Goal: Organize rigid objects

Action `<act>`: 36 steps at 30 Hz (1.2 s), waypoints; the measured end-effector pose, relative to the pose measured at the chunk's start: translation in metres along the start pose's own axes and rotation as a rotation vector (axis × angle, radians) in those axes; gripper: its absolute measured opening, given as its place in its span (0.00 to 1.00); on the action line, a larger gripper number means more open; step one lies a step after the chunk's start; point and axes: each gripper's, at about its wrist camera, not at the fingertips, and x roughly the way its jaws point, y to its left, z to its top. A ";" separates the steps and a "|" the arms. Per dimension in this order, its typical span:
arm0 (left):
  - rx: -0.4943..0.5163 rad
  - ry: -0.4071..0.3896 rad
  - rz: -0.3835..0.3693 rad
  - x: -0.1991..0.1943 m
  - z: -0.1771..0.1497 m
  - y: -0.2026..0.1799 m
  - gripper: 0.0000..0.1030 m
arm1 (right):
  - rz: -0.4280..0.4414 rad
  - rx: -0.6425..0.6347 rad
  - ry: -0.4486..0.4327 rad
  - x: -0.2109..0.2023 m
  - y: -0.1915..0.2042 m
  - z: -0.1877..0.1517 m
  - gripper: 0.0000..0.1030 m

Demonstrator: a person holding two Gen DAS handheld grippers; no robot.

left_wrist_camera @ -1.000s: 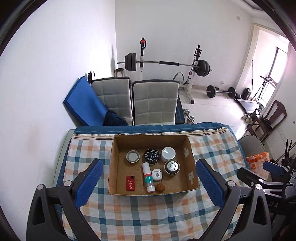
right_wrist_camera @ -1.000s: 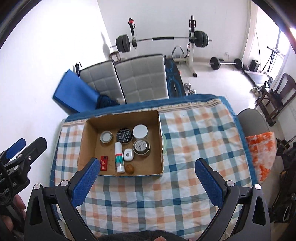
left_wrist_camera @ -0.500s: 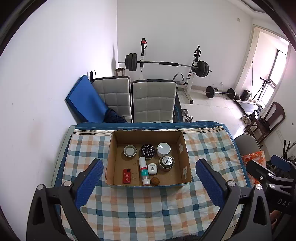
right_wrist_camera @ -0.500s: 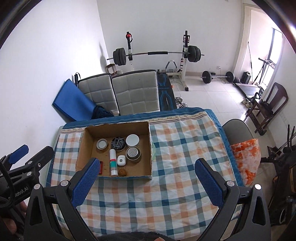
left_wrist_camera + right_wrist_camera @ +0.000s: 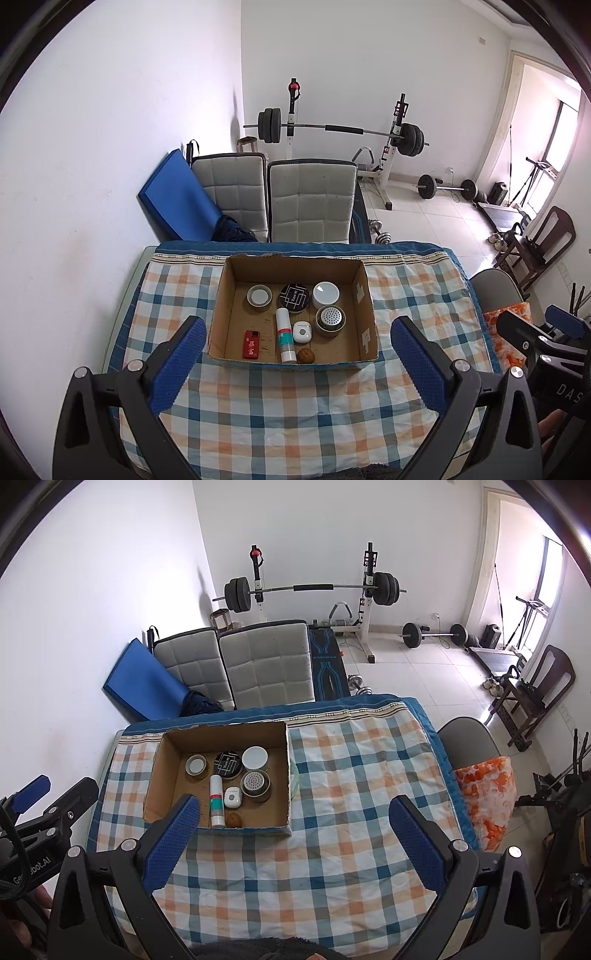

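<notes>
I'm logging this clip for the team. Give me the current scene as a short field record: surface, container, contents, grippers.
surface: table with checked cloth
container: open cardboard box on the cloth
back row: tape roll, black round tin, white jar
middle: white tube lying flat, small white case, perforated-lid jar
front: red box, walnut
left gripper: open, empty, above the cloth
right gripper: open, empty, above the cloth

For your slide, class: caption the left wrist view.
Open left gripper hovers above a cardboard box of small items on a checked tablecloth.
</notes>
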 end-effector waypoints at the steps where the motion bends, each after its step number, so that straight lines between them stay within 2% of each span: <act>1: 0.000 -0.002 0.002 -0.001 0.000 0.000 0.99 | -0.002 -0.005 -0.005 -0.002 0.001 0.001 1.00; 12: 0.009 -0.031 0.020 -0.011 -0.002 -0.003 0.99 | -0.005 0.001 -0.023 -0.009 -0.003 -0.002 1.00; 36: 0.011 0.007 0.001 0.001 -0.005 -0.004 0.99 | -0.040 -0.003 -0.010 -0.005 -0.003 -0.005 1.00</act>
